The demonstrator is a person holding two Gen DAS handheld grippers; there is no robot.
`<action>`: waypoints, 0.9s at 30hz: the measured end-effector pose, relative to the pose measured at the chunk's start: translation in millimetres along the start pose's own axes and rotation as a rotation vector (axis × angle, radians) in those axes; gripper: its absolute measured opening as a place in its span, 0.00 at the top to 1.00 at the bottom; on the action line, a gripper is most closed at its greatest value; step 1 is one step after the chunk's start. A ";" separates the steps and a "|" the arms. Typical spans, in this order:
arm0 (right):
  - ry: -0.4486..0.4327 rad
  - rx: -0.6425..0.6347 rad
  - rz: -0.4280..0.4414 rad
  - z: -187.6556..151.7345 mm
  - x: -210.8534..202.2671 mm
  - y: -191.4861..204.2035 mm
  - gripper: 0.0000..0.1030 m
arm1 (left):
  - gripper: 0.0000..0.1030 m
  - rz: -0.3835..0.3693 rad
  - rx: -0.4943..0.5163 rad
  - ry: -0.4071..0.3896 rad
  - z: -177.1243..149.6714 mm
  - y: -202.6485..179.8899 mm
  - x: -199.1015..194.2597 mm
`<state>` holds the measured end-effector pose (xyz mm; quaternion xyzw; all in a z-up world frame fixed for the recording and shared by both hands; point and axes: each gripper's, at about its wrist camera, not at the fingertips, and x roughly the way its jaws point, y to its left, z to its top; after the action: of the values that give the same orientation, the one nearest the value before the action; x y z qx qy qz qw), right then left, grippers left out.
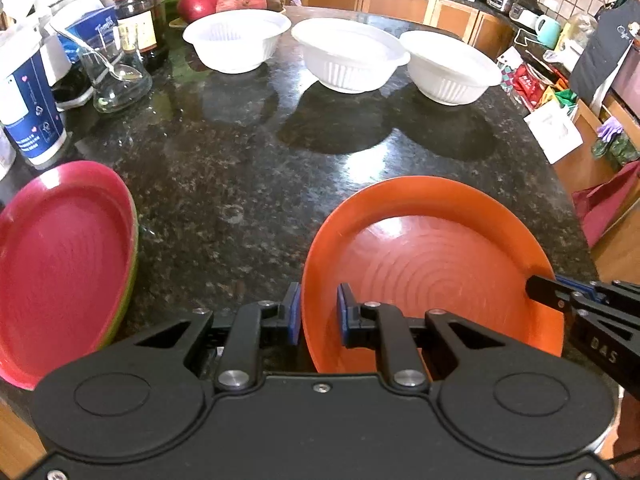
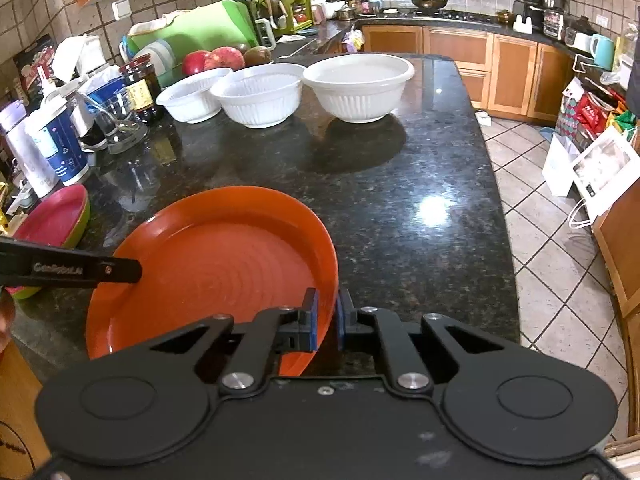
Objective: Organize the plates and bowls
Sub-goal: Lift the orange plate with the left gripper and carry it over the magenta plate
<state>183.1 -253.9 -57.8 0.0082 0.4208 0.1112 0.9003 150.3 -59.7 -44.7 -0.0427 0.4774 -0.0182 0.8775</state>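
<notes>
Dark speckled granite countertop fills most of both views, with kitchen cabinets and clutter behind it; along its far side three white bowls stand separately, side by side and not yet nested, so that half of the job looks untouched, while at the near left a red plate already lies on a green one, a stack begun; near the front edge an orange plate is the piece in hand, seemingly next for that stack; the right gripper has its blue pads pinched onto the plate's right rim, and the left gripper straddles the opposite rim, fingers parted with a gap on either side, not yet clamped
</notes>
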 end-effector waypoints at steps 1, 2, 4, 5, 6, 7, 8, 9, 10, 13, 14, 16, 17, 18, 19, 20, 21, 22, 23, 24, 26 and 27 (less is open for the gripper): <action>-0.002 0.005 -0.002 0.2 -0.3 -2.1 0.89 | 0.77 -0.004 0.000 0.001 0.0 -1.3 -0.7; -0.005 0.011 -0.001 0.0 -0.9 -4.3 0.89 | 0.77 -0.005 0.001 -0.001 -0.3 -3.2 -1.8; -0.012 0.017 0.001 1.3 -1.7 -6.2 0.89 | 0.77 -0.003 0.005 -0.013 0.0 -6.6 -4.6; -0.016 0.017 0.001 2.0 -2.1 -6.4 0.89 | 0.77 -0.002 0.006 -0.021 0.7 -7.7 -6.2; -0.023 0.015 -0.001 2.5 -2.7 -6.2 0.89 | 0.77 -0.001 0.006 -0.029 1.4 -8.8 -8.3; -0.028 0.013 -0.001 3.1 -3.3 -5.8 0.89 | 0.77 0.001 0.006 -0.037 2.2 -9.6 -10.3; -0.031 0.012 0.000 3.8 -3.7 -5.2 0.89 | 0.77 0.003 0.005 -0.043 3.3 -9.8 -11.4; -0.034 0.013 0.001 4.6 -4.0 -4.8 0.89 | 0.77 0.004 0.004 -0.047 4.5 -9.7 -12.6; -0.037 0.015 0.002 5.3 -4.4 -4.4 0.89 | 0.77 0.005 0.003 -0.051 5.5 -9.6 -14.2; -0.048 0.019 0.010 8.7 -5.7 -1.8 0.89 | 0.77 0.007 -0.001 -0.057 7.4 -7.3 -16.7; -0.053 0.020 0.011 9.2 -6.7 -1.5 0.89 | 0.77 0.007 -0.003 -0.058 7.8 -5.9 -17.5; -0.065 0.018 0.015 11.9 -8.4 2.3 0.89 | 0.77 0.009 -0.007 -0.062 8.2 -2.6 -19.2; -0.070 0.016 0.016 13.0 -9.1 4.4 0.89 | 0.77 0.010 -0.009 -0.065 7.8 -0.4 -20.8; -0.077 0.011 0.018 15.0 -9.6 8.4 0.89 | 0.77 0.012 -0.012 -0.068 7.9 2.2 -22.2; -0.082 0.006 0.020 16.6 -10.0 12.6 0.89 | 0.77 0.014 -0.016 -0.071 7.7 5.2 -23.8; -0.087 0.000 0.023 18.2 -10.6 17.4 0.89 | 0.77 0.017 -0.021 -0.075 7.3 8.7 -25.7; -0.092 -0.006 0.025 19.5 -10.9 21.9 0.89 | 0.77 0.019 -0.027 -0.077 7.2 13.0 -27.3; -0.095 -0.010 0.027 20.8 -11.2 26.5 0.89 | 0.77 0.020 -0.032 -0.079 7.3 18.0 -28.9; -0.098 -0.015 0.029 22.0 -11.7 31.3 0.89 | 0.77 0.022 -0.038 -0.082 7.4 23.8 -30.7; -0.102 -0.024 0.032 23.8 -11.5 37.9 0.89 | 0.77 0.024 -0.041 -0.085 7.1 28.6 -32.5; -0.108 -0.037 0.037 26.8 -11.4 51.0 0.89 | 0.77 0.028 -0.045 -0.094 6.9 41.3 -36.3; -0.111 -0.043 0.038 28.6 -10.8 58.7 0.89 | 0.77 0.030 -0.047 -0.098 6.9 48.1 -38.4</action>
<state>186.7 -196.7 -24.8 0.0032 0.3675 0.1368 0.9199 134.8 -8.6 -13.2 -0.0569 0.4349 0.0082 0.8986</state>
